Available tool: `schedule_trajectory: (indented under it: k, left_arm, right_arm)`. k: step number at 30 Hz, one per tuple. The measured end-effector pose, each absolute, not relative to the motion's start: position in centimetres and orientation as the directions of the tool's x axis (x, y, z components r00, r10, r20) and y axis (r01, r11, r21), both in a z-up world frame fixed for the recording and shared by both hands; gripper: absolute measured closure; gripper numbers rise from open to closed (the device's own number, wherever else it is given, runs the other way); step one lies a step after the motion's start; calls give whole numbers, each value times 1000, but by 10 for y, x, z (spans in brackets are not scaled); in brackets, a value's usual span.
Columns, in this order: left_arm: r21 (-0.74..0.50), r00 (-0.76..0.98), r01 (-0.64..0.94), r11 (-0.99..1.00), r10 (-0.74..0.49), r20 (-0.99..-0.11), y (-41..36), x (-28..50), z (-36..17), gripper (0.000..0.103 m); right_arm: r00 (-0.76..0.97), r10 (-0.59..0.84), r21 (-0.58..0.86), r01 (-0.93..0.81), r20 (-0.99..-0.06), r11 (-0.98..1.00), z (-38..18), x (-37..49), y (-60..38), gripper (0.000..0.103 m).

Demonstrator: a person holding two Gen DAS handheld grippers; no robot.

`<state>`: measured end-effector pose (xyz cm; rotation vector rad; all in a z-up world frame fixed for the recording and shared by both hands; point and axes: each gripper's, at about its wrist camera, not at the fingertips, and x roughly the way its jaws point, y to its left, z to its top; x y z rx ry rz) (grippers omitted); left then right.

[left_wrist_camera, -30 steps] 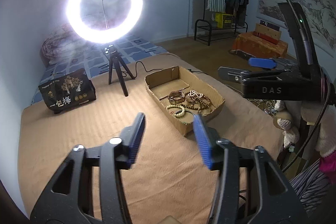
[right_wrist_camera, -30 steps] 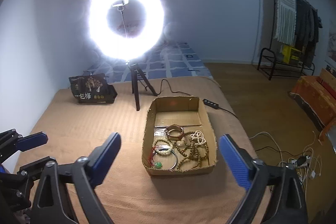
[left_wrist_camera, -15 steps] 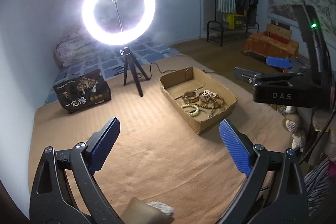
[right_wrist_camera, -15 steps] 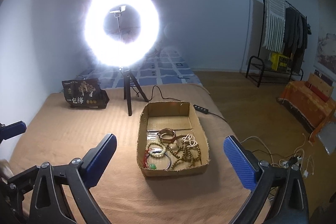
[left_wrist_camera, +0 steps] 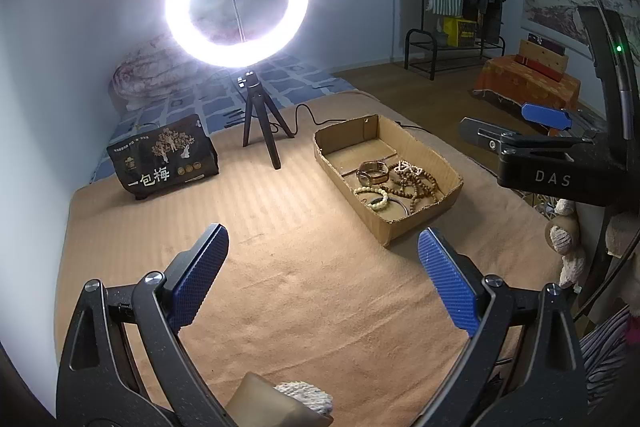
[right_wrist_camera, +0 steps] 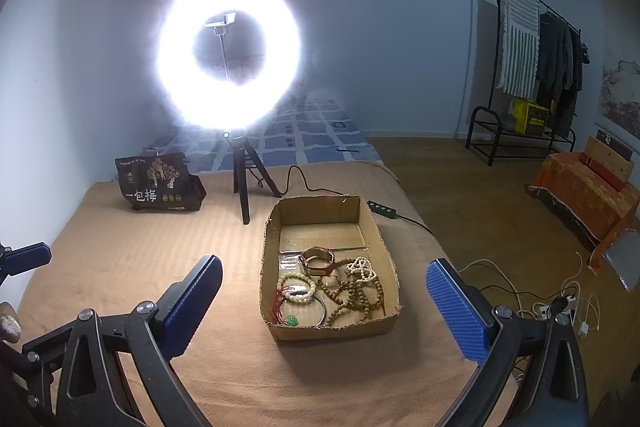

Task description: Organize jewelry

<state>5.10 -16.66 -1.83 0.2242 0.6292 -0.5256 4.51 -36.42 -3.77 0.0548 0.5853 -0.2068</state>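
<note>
Nearest, the left gripper has just been opening and now stands spread wide with nothing between its blue pads, above the tan blanket. The right gripper is likewise spread and empty. Beyond them sits the cardboard box – bead bracelets, a bangle and a leather band heaped at its near end. Further back stand the ring light on its tripod and a black pouch.

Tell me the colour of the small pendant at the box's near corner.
Green; the pendant shows best in the right wrist view, on a red cord.
</note>
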Motion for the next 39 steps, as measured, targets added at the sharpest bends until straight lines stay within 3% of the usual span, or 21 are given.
schedule_trajectory:
  k: [39]
  left_arm:
    - [46, 689, 522, 852, -389, -612, -166, 48, -19, 5]
  right_arm:
    - [805, -182, -14, 211, -564, 977, -40, 43, -366, 0]
